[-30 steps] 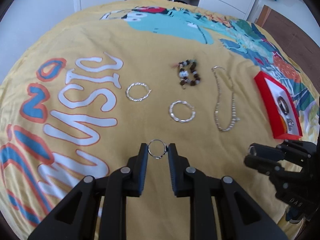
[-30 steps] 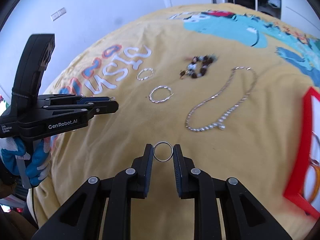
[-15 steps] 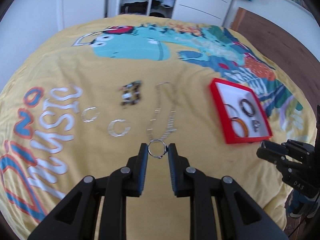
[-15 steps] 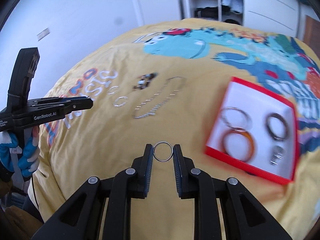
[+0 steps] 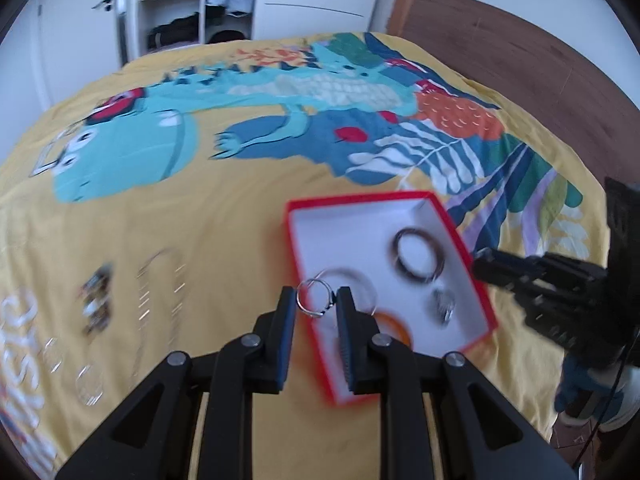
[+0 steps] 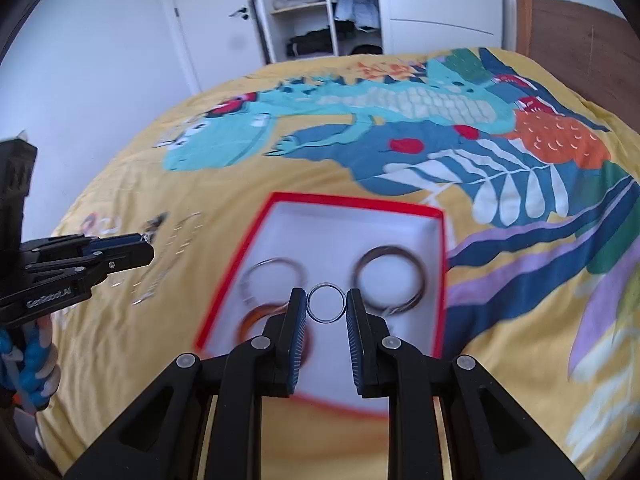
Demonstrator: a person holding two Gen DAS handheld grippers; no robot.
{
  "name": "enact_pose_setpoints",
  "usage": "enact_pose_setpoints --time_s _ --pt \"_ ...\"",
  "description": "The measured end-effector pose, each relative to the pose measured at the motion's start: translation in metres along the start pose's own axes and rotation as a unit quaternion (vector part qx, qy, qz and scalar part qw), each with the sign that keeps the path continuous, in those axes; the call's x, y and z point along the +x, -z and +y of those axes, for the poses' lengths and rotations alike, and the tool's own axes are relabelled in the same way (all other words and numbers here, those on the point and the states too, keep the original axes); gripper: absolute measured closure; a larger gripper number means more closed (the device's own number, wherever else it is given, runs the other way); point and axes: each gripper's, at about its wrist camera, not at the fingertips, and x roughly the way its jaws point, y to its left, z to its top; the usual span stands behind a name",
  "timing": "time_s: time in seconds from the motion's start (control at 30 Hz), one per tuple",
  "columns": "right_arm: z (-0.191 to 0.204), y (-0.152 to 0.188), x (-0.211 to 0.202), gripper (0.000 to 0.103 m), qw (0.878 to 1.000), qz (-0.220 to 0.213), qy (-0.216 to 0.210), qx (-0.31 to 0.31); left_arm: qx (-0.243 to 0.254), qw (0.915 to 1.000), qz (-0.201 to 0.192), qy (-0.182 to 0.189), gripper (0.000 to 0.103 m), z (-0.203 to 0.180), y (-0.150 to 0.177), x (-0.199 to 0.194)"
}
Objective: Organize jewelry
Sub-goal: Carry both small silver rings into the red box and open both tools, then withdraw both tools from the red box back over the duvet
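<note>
Jewelry for sorting shows in both my views: each tool carries a thin silver ring. My left tool (image 5: 317, 300) is closed on a silver ring (image 5: 316, 298) with a small dark knot on its right side, pinched edge to edge at the fingertips, low in the centre of the left wrist view and over the near left corner of the red jewelry box (image 5: 384, 200). My right tool (image 6: 326, 304) is clamped the same way on a plain silver ring (image 6: 326, 303), a smooth, round, bright band held upright in the lower centre of the right wrist view, over the middle of that box.

The box has a red rim and a white floor, and sits on the bed's yellow dinosaur bedspread (image 5: 200, 208). Inside lie a dark brown bangle (image 5: 418, 255) at the right, a thin silvery bangle (image 6: 272, 276) at the left, an orange bangle (image 6: 256, 318) below it, and a small silver ring (image 5: 444, 308), all softened by blur.

At the left edge of the left wrist view, a beaded bracelet (image 5: 96, 300), a chain necklace (image 5: 160, 284) and two pale hoops (image 5: 72, 368) lie smeared on the bedspread.

On the side of my left tool, seen at the left of the right wrist view, white lettering reads "GenRobot.AI". Large white letters run along the bedspread's left edge, too cropped to read.
</note>
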Motion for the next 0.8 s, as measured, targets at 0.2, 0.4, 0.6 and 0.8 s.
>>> enact_pose_setpoints --time_s 0.2,0.4,0.6,0.8 --pt "-0.028 -0.011 0.056 0.083 0.999 0.051 0.008 -0.009 0.008 0.9993 0.032 -0.019 0.084 -0.020 -0.031 0.074" --pt "-0.036 -0.012 0.094 0.083 0.996 0.084 0.009 -0.029 0.006 0.9973 0.063 -0.036 0.084 -0.018 -0.029 0.122" --pt "-0.035 -0.012 0.113 0.083 0.994 0.099 0.021 -0.050 0.015 0.9959 0.080 -0.038 0.084 -0.017 -0.028 0.145" --pt "-0.029 -0.013 0.119 0.082 0.991 0.100 0.031 -0.079 0.039 0.9938 0.082 -0.063 0.083 -0.021 -0.025 0.155"
